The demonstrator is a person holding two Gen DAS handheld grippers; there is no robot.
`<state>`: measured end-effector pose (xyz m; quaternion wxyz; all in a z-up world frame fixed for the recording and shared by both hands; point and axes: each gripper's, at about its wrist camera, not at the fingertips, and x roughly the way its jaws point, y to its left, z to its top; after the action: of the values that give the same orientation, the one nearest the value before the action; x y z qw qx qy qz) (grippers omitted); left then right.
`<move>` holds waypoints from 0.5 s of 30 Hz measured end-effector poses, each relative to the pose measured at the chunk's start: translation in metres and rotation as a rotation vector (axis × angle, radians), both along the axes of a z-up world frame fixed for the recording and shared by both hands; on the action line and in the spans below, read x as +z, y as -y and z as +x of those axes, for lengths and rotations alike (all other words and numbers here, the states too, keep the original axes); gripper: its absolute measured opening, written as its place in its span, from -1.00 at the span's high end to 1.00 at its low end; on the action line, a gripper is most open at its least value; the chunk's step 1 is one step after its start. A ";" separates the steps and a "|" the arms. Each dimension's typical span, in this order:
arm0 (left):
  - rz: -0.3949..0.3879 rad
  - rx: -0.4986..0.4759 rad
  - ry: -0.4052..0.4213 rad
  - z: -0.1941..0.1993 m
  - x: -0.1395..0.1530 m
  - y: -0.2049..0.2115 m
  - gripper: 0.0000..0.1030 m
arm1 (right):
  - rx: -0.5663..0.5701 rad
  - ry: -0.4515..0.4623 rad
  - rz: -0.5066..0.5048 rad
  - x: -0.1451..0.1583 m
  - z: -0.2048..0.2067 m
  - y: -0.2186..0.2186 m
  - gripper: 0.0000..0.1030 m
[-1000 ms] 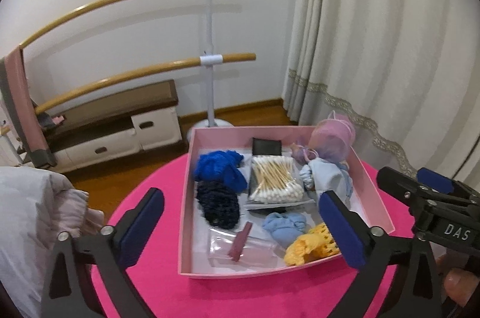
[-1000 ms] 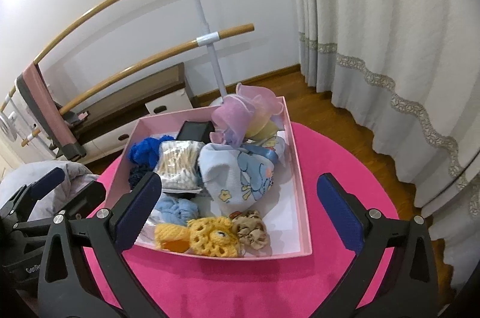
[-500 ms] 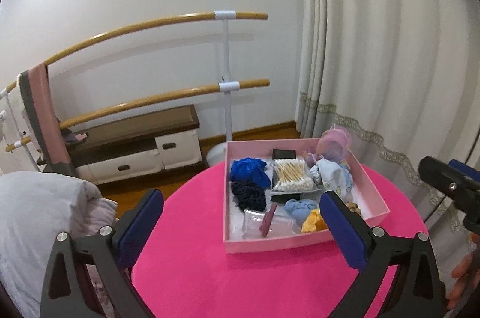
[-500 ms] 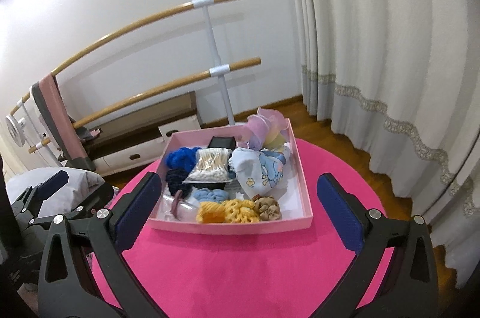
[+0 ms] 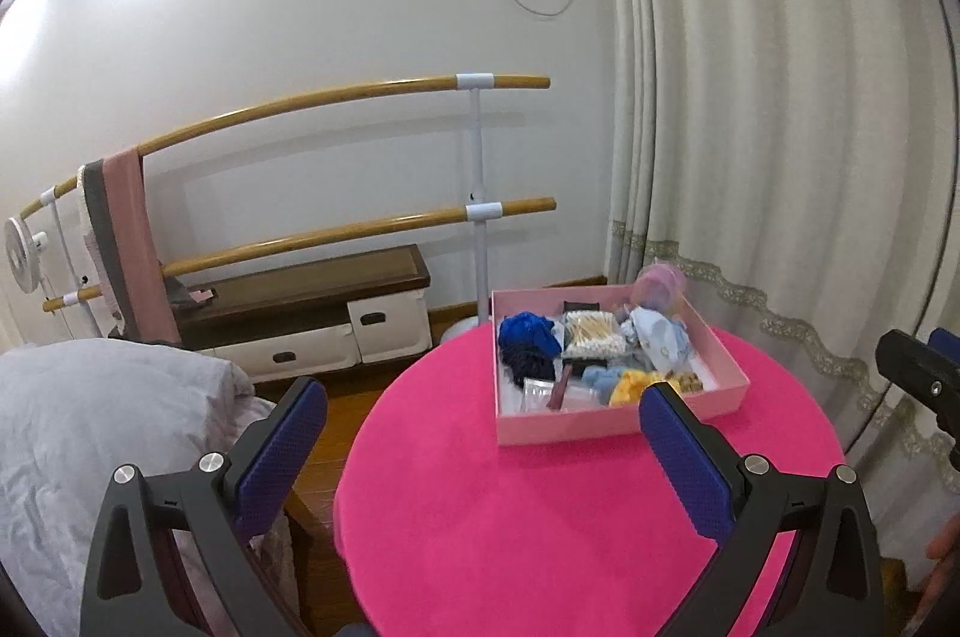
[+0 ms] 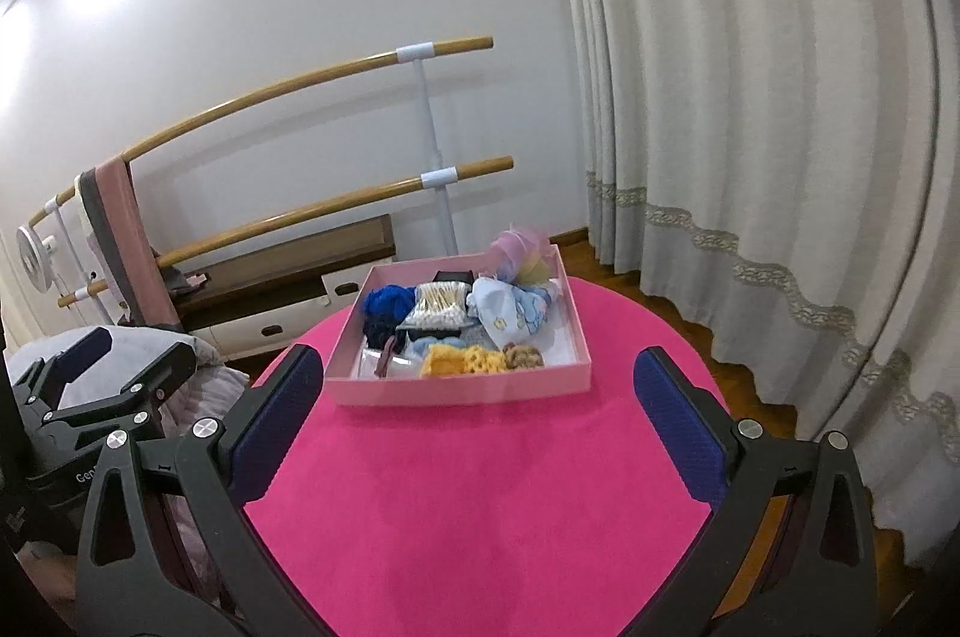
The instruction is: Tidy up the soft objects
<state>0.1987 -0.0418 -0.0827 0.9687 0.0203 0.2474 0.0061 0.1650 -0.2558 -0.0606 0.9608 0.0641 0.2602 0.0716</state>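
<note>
A pink box [image 5: 564, 428] [image 6: 462, 391] sits on the far part of a round pink table [image 5: 540, 529] [image 6: 480, 505]. Inside lie a bright blue scrunchie [image 5: 528, 331] [image 6: 390, 299], a dark navy one [image 5: 528, 364], a pack of cotton swabs [image 5: 591, 334] [image 6: 437, 311], a pale blue cloth [image 5: 660, 337] [image 6: 510, 313], yellow knit pieces [image 5: 633, 388] [image 6: 462, 359], a brown scrunchie [image 6: 523, 355] and a pink-purple gauze piece [image 5: 660, 286] [image 6: 516, 247]. My left gripper [image 5: 480, 448] and my right gripper [image 6: 474, 415] are both open and empty, held back from the box over the table.
A wooden double barre [image 5: 360, 96] with a pink towel [image 5: 129, 241] stands by the wall, above a low bench with drawers [image 5: 312, 325]. Cream curtains [image 5: 750, 156] hang on the right. Grey bedding [image 5: 90, 433] lies left of the table. A small fan [image 5: 21, 256] stands far left.
Both grippers have pulled back and up from the box, so it looks smaller and farther away. More of the pink table shows in front. The box's contents have not moved.
</note>
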 end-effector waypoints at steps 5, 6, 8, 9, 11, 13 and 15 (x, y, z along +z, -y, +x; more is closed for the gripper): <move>-0.004 -0.006 0.004 -0.049 0.001 -0.002 -1.00 | -0.005 0.014 -0.013 0.000 -0.032 -0.005 -1.00; -0.004 -0.005 0.005 -0.056 0.002 -0.004 -1.00 | -0.006 0.018 -0.015 0.000 -0.039 -0.007 -1.00; -0.006 -0.006 0.007 -0.071 0.006 -0.005 -1.00 | -0.003 0.026 -0.020 0.000 -0.048 -0.010 -1.00; -0.007 -0.005 0.008 -0.079 0.008 -0.006 -1.00 | -0.004 0.031 -0.025 0.001 -0.053 -0.013 -1.00; -0.010 -0.001 0.014 -0.093 0.013 -0.008 -1.00 | -0.009 0.042 -0.032 0.003 -0.064 -0.017 -1.00; -0.018 -0.002 0.018 -0.108 0.017 -0.009 -1.00 | -0.009 0.052 -0.029 0.004 -0.074 -0.018 -1.00; -0.023 -0.002 0.025 -0.119 0.021 -0.011 -1.00 | -0.020 0.064 -0.032 0.005 -0.082 -0.019 -1.00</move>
<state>0.0802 -0.0310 -0.0612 0.9718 0.0094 0.2355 0.0024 0.0828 -0.2366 -0.0552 0.9702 0.0489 0.2298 0.0599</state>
